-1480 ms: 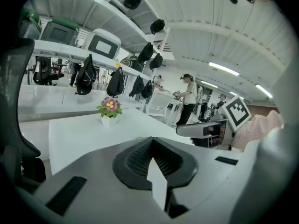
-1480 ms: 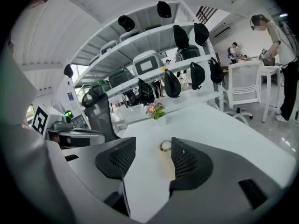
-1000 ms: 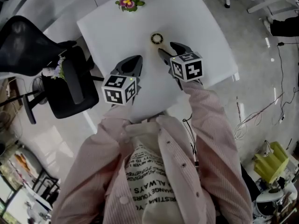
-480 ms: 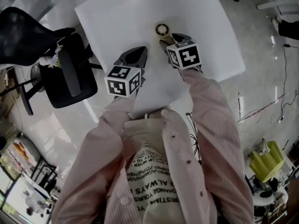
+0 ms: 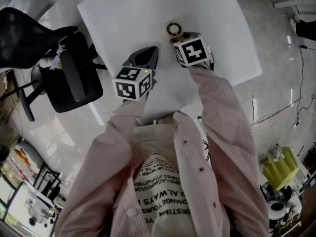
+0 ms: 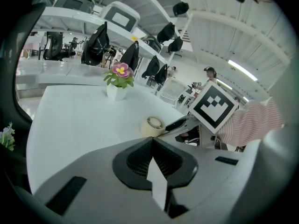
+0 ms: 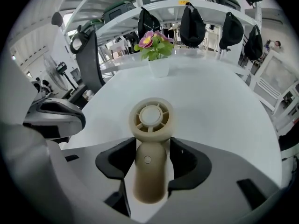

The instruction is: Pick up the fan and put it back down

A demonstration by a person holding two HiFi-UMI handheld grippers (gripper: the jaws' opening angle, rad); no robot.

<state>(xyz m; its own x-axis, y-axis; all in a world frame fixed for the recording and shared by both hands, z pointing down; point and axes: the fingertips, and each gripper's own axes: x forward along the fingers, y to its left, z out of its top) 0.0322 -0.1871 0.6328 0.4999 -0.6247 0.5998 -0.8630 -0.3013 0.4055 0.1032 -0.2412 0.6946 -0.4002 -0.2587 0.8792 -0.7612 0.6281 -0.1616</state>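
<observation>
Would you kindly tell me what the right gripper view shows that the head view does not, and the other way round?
Only the right gripper view: the fan seen end on, its handle standing between the jaws of the right gripper, close on both sides, though whether they press it is unclear; also shelves hung with black bags. Only the head view: the person's striped sleeves, the marker cubes and the floor. Both: the white table, the fan lying on it, and the potted flower.
</observation>
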